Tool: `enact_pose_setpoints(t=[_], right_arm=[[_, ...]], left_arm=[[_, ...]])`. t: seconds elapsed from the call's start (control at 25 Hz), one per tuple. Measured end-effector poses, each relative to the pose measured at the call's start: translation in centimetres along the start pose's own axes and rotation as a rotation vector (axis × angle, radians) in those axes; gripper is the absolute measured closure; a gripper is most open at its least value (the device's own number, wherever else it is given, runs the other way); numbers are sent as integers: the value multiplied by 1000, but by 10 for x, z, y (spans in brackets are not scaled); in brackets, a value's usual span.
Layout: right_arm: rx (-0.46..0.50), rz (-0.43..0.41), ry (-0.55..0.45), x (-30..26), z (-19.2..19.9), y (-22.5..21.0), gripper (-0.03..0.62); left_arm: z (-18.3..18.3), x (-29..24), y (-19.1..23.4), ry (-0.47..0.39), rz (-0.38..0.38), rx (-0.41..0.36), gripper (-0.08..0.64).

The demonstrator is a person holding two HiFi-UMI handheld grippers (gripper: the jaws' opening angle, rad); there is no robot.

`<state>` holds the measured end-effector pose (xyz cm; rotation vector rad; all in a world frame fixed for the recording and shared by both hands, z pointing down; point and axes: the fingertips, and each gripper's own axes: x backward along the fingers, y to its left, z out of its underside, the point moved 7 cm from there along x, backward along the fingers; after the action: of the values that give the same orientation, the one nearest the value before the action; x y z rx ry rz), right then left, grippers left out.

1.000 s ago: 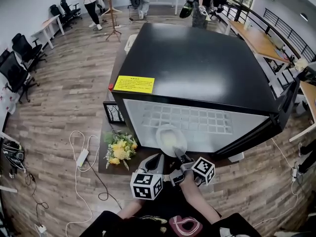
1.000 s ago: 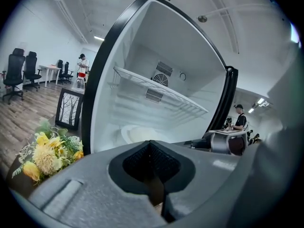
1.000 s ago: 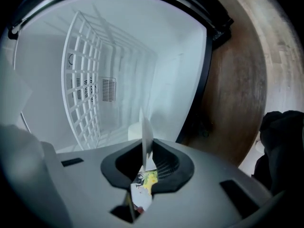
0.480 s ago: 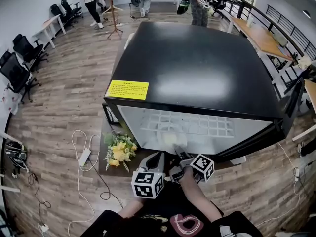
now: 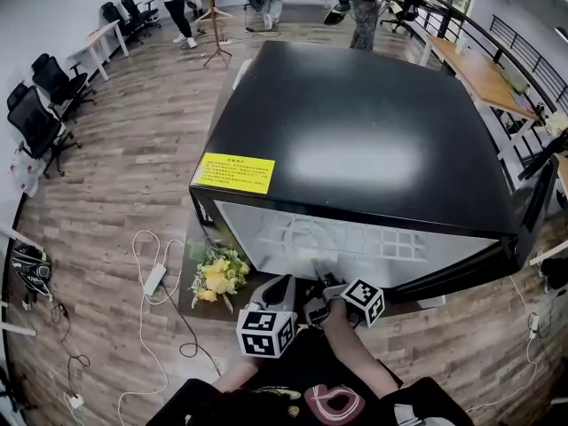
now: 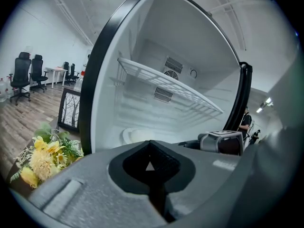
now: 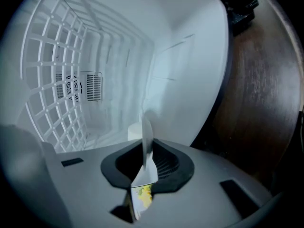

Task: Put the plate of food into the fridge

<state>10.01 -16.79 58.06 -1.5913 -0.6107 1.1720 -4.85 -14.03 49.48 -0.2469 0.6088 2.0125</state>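
The fridge (image 5: 355, 131) has a black top and stands open toward me, with a white wire shelf (image 5: 337, 236) inside. My right gripper (image 5: 319, 284) reaches into the opening, shut on the rim of the white plate (image 7: 146, 141). The plate stands edge-on between its jaws, with yellow food (image 7: 142, 194) showing near the grip. From the left gripper view the plate (image 6: 130, 136) sits low inside the white compartment; in the head view the fridge's top hides most of it. My left gripper (image 5: 282, 287) hovers just left of the right one, shut and holding nothing.
A bunch of yellow flowers (image 5: 216, 273) lies on the low board left of the fridge, beside a framed picture (image 6: 71, 109). A power strip (image 5: 149, 280) and its cables trail over the wooden floor. The black fridge door (image 6: 242, 99) stands open at right. People and office chairs are far behind.
The plate has gone from the fridge's front edge deeper into the compartment, under the black top. Both grippers have moved slightly forward toward the opening.
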Motion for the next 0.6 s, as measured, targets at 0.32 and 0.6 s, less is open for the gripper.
enact_pose_setpoints(t=[0.32,0.6], right_arm=[[8,17,-10,-12,-2,3,543],[57,59,-12,-14,-4,5,545]], left_arm=[[1,-5,8,10,-20,24,552],[6,-9,18,22,-50,63,552]])
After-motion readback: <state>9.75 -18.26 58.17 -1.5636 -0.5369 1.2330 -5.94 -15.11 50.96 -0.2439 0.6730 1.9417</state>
